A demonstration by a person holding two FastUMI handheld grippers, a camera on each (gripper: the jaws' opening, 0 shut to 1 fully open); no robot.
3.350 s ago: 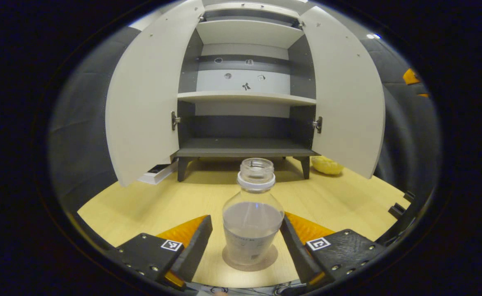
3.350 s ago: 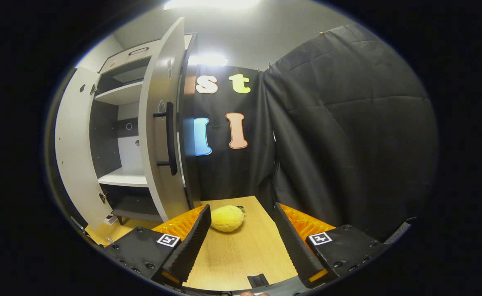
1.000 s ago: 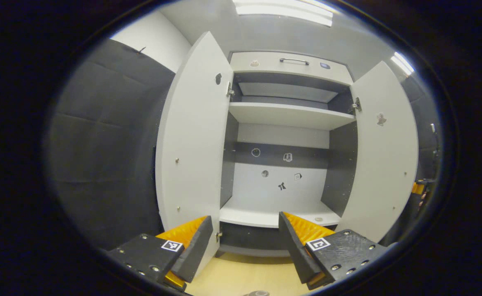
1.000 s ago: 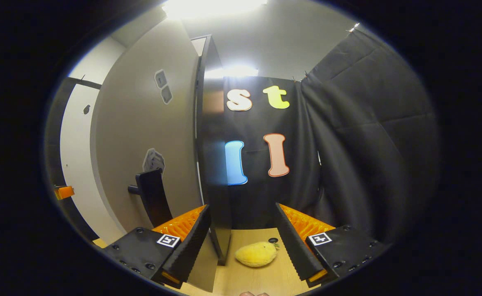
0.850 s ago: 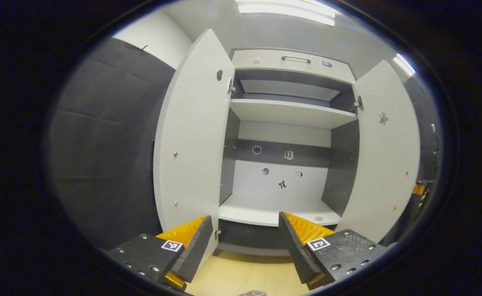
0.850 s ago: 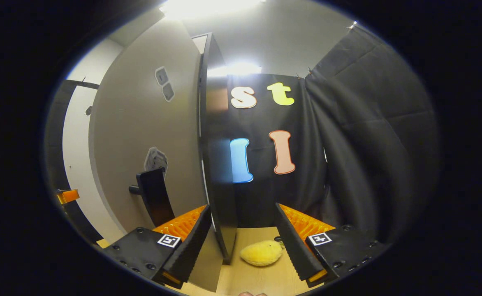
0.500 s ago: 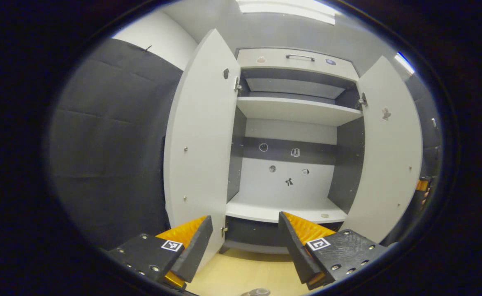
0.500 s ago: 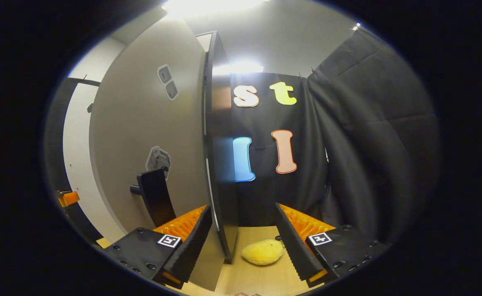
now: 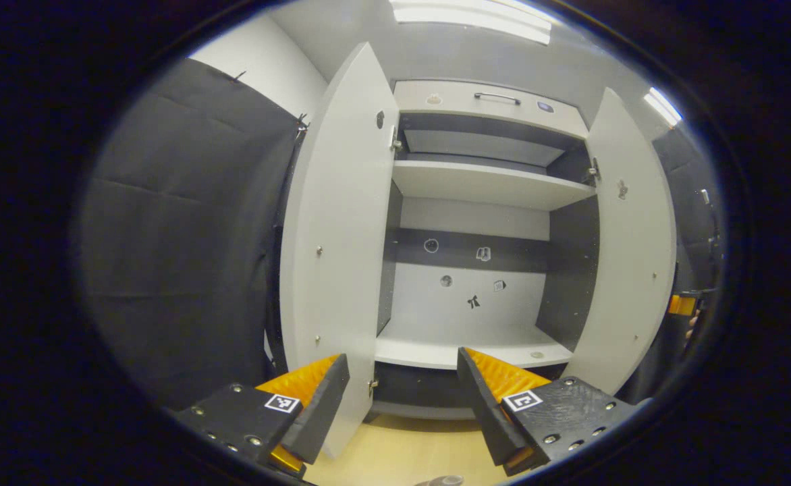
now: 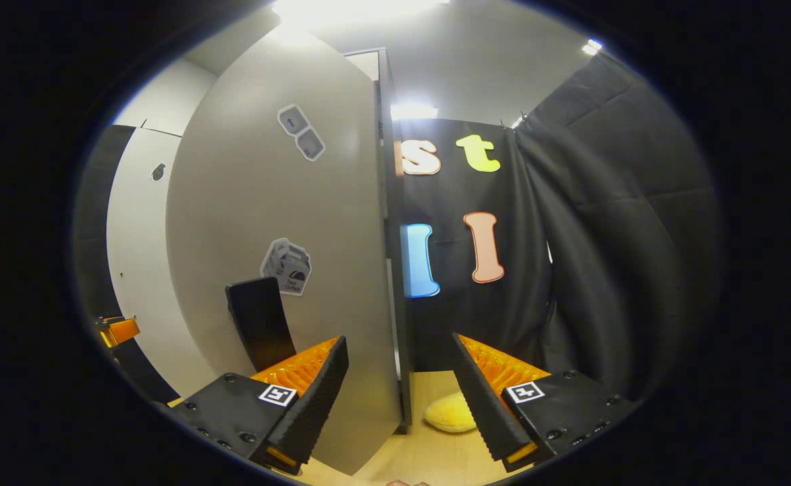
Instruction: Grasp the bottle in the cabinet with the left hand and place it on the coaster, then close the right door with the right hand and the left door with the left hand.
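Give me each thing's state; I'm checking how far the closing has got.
Left door: open.
Right door: partly open, right gripper at its outer face.
Left gripper: open, holding nothing.
Right gripper: open, door edge between its fingers.
Shelves: bare.
Drawer: shut.
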